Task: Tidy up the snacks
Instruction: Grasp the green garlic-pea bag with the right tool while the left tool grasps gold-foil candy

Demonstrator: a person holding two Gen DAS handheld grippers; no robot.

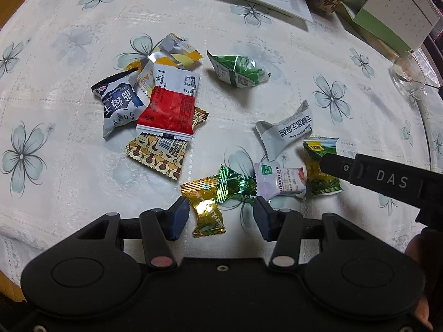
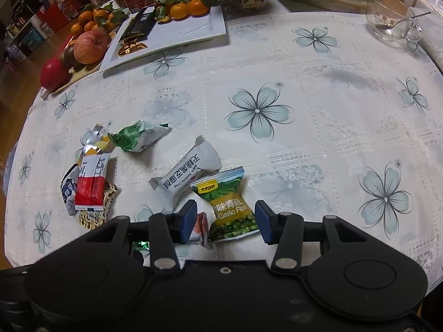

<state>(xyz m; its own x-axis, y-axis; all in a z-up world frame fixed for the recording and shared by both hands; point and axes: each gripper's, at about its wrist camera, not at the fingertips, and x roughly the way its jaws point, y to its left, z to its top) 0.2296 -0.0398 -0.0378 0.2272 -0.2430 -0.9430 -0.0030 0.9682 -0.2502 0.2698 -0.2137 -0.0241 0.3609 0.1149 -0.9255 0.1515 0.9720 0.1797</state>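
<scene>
The tabletop has a flowered white cloth, and the snacks lie in a loose bunch near its front edge. To the right of them the cloth is bare and wide, out to a glass bowl by the far right edge. A white plate and fruit sit along the far left edge. The left gripper is open, with a gold candy between its tips; the pads do not press on it. The right gripper is open too, and a green garlic pack lies between its pads, not squeezed. A pink pack is half hidden behind that gripper's left pad. In a pile on the left, a red bar covers parts of other packs. Both gripper bodies hide the near edge.
</scene>
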